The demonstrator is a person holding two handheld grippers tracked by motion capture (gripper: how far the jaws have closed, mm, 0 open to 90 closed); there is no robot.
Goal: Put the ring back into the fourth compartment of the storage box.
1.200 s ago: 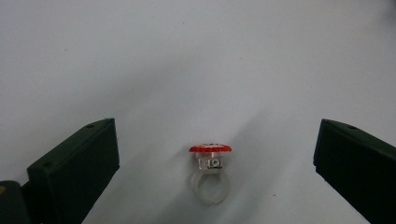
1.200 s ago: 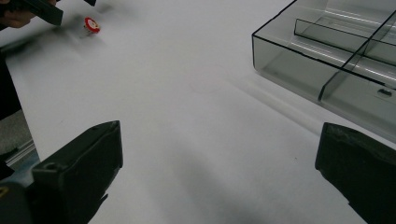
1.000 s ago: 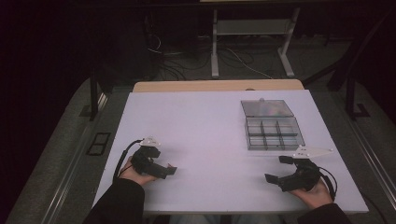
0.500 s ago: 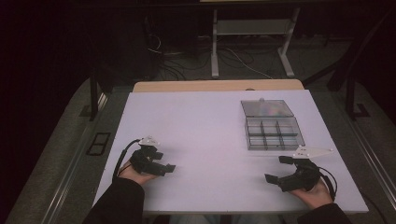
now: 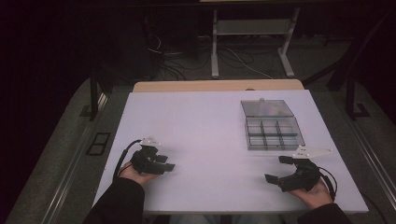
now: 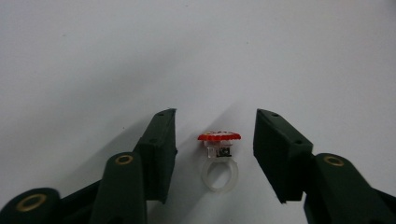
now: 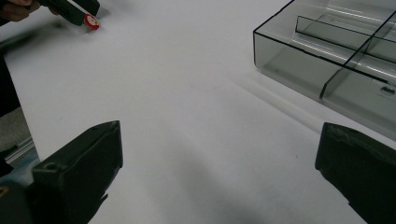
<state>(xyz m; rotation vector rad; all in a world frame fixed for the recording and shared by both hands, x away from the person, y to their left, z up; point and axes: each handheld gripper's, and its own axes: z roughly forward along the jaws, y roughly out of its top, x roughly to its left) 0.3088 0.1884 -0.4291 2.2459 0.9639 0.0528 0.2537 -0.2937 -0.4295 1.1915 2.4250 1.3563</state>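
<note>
A small clear plastic ring with a red top [image 6: 219, 158] stands on the white table between the jaws of my left gripper [image 6: 215, 122]. The jaws are open on either side of it and do not touch it. In the high view my left gripper [image 5: 164, 163] rests at the front left of the table, held by a hand in a dark sleeve. My right gripper [image 5: 279, 170] sits at the front right, wide open with nothing in it [image 7: 219, 133]. From the right gripper view the ring [image 7: 91, 21] shows far off beside the left gripper [image 7: 70, 8].
A clear compartment box [image 5: 274, 133] with its lid laid open behind it stands at the right of the table [image 5: 201, 121], just beyond my right gripper; its near wall [image 7: 299, 58] is close ahead. Table legs and cables lie on the dark floor beyond.
The left gripper has shifted slightly around the ring. The right gripper has stayed where it was.
</note>
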